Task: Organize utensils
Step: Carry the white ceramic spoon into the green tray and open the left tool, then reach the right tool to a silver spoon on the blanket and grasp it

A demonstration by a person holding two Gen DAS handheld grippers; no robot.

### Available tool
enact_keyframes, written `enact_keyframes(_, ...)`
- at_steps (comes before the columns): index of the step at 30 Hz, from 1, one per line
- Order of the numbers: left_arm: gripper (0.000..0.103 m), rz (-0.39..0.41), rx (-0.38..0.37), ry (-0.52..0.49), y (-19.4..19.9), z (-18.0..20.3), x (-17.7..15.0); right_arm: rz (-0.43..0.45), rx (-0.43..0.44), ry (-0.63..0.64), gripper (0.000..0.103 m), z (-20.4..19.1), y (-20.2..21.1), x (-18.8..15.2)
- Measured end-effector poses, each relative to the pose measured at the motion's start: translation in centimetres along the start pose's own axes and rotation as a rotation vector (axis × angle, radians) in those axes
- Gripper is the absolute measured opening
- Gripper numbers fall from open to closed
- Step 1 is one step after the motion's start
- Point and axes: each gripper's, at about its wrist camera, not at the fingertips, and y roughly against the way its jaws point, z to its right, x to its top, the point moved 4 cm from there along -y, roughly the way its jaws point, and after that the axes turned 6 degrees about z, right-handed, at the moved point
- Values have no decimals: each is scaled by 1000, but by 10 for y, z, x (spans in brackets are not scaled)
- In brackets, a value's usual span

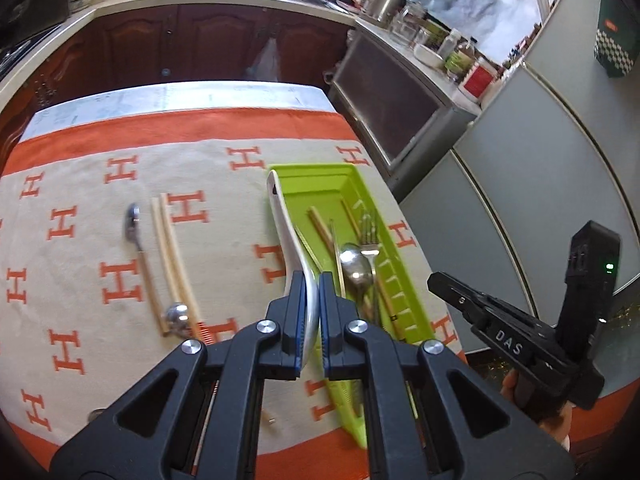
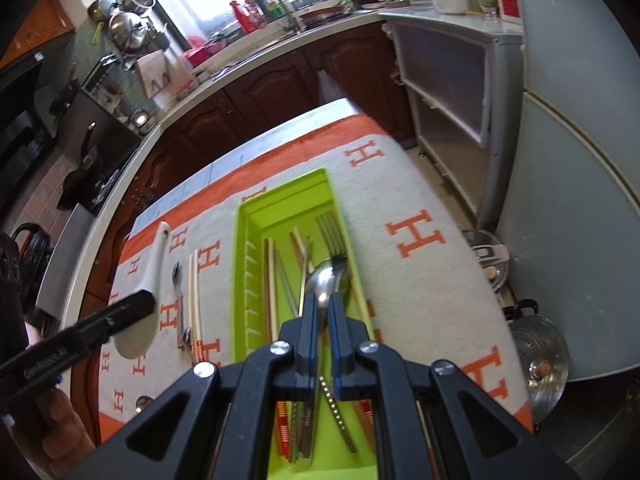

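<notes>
My left gripper (image 1: 310, 280) is shut on the bowl end of a white ceramic spoon (image 1: 288, 232), held above the cloth just left of the green tray (image 1: 312, 170). The right wrist view shows the same white spoon (image 2: 154, 256) in the left gripper (image 2: 140, 300). The tray (image 2: 240, 248) holds a metal spoon (image 2: 324, 280), a fork (image 2: 332, 228), chopsticks and a serrated knife (image 2: 336, 412). My right gripper (image 2: 325, 300) hovers shut over the tray; the metal spoon lies below it, not held. In the left wrist view the right gripper (image 1: 434, 280) hangs beside the tray's right side.
On the patterned cloth left of the tray lie a pair of pale chopsticks (image 1: 172, 256), a wood-handled spoon (image 1: 134, 220) and another metal spoon (image 1: 178, 316). A grey fridge (image 1: 540, 168) and cabinet stand right of the table. Steel pots (image 2: 540, 360) sit on the floor.
</notes>
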Motion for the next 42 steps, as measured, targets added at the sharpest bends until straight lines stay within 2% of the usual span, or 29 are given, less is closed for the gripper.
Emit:
enact_keyframes(4,4,-57,-1,-27,-34,31,-7,13,3,-30,6,9,4,1)
enact_keyframes(8,4,-99,30,-54,-70,48,-21,2,-2,-42,6,16,1,-3)
enact_keyframes(13,4,-142,101,-69,-98,45,-35,0,-13,-49,6,19,-1,-5)
enact_keyframes(17,5,-178,111,-70,-102,40,-41,-7,-2,-54,6,18,-1,-6)
enact_keyframes(25,5,-163,87,-81,-62,34,-39,-6,15,-53,6,14,-1,-9)
enact_keyframes(29,15,-129,104,-81,-34,25,-35,-9,33,-36,6,6,-1,-12)
enact_keyframes(32,20,-90,125,-72,-10,13,-32,-5,57,-24,6,-3,3,-12)
enact_keyframes(37,21,-24,163,-57,33,-14,-34,-5,97,11,6,-23,9,-14)
enact_keyframes(42,21,15,252,-29,66,-52,-43,-31,162,70,6,-57,12,-20)
